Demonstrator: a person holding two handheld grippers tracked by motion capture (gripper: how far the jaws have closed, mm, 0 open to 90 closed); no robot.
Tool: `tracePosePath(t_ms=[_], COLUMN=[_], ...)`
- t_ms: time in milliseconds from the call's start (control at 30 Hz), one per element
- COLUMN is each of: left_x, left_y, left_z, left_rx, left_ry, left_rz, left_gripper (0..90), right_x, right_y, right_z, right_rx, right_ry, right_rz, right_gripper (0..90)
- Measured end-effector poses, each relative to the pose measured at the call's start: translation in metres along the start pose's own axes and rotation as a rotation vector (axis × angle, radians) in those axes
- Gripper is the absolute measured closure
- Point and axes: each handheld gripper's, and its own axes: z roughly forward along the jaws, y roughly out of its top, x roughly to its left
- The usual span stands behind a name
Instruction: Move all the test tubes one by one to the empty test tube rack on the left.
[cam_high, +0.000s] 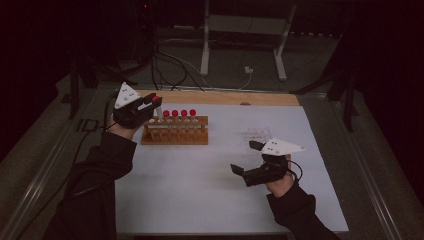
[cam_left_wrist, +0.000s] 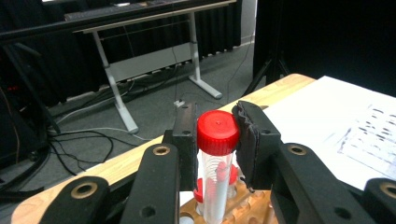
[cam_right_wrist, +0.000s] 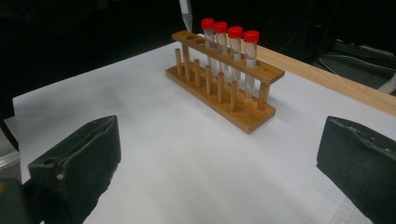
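1. The left gripper (cam_left_wrist: 215, 140) is pinching a red-capped test tube (cam_left_wrist: 216, 172) just under its cap, one black pad on each side. The tube hangs upright above the left end of the wooden test tube rack (cam_high: 174, 131), over the empty holes there.

2. From the right gripper view, the tube's pointed clear tip (cam_right_wrist: 186, 14) hovers above the rack's end hole, not yet in it. My worry is that if the tip comes down on the wooden top bar instead of the hole, the tube could skid sideways or get levered out of the pads.

3. The grip sits high, right at the cap. If the tube tilts on the way down, its lower end could swing and knock the nearest of the four capped tubes (cam_high: 179, 114) standing in the rack.

4. The rack looks light and sits loose on the white sheet (cam_high: 200, 190). A sideways push from a misaligned tube could, I reckon, slide or tip it, tubes and all.

5. The right gripper (cam_high: 250, 160) is spread wide with nothing between its jaws, low over the sheet, well to the right of the rack and nearer the person. It is not steadying the rack, so nothing would stop a shove.

6. Letting go early, before the tube is seated, would drop it crooked.
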Motion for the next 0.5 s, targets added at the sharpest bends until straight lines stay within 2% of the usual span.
tracePosePath(t_ms=[67, 100, 167, 200, 233, 300, 333, 433, 467, 500], left_x=[0.004, 0.006, 0.009, 0.009, 0.01, 0.011, 0.012, 0.014, 0.015, 0.015], left_y=[-0.003, -0.006, -0.009, -0.011, -0.013, -0.017, -0.019, -0.028, -0.03, -0.033], left_z=[0.003, 0.005, 0.009, 0.011, 0.013, 0.018, 0.021, 0.027, 0.029, 0.031], left_rx=[-0.008, -0.009, -0.013, -0.012, -0.014, 0.0, 0.002, 0.001, -0.001, 0.002], left_ry=[-0.004, 0.014, 0.02, 0.037, 0.031, 0.053, 0.049, 0.061, 0.057, 0.065], left_rz=[-0.022, -0.024, -0.039, -0.029, -0.032, -0.027, -0.028, -0.046, -0.071, -0.076], left_gripper=[71.7, 71.7, 71.7, 71.7, 71.6, 71.6, 71.6, 71.6, 71.6, 71.6], right_x=[0.0, 0.0, 0.0, 0.0, 0.0, -0.001, -0.001, -0.001, -0.001, 0.0], right_y=[0.0, 0.0, -0.001, -0.001, -0.001, 0.0, 0.0, -0.001, -0.001, -0.001], right_z=[0.0, 0.0, 0.001, 0.0, 0.0, 0.0, 0.0, 0.0, 0.0, 0.0], right_rx=[0.001, 0.001, 0.004, 0.004, 0.004, 0.004, 0.003, 0.002, 0.002, 0.002], right_ry=[-0.002, -0.001, 0.0, -0.001, -0.001, -0.002, 0.001, 0.005, 0.005, 0.006], right_rz=[-0.002, 0.0, 0.001, 0.0, -0.001, -0.001, 0.001, 0.001, 0.001, 0.0], right_gripper=[0.0, 0.0, 0.0, 0.0, 0.0, 0.0, 0.0, 0.0, 0.0, 0.0])
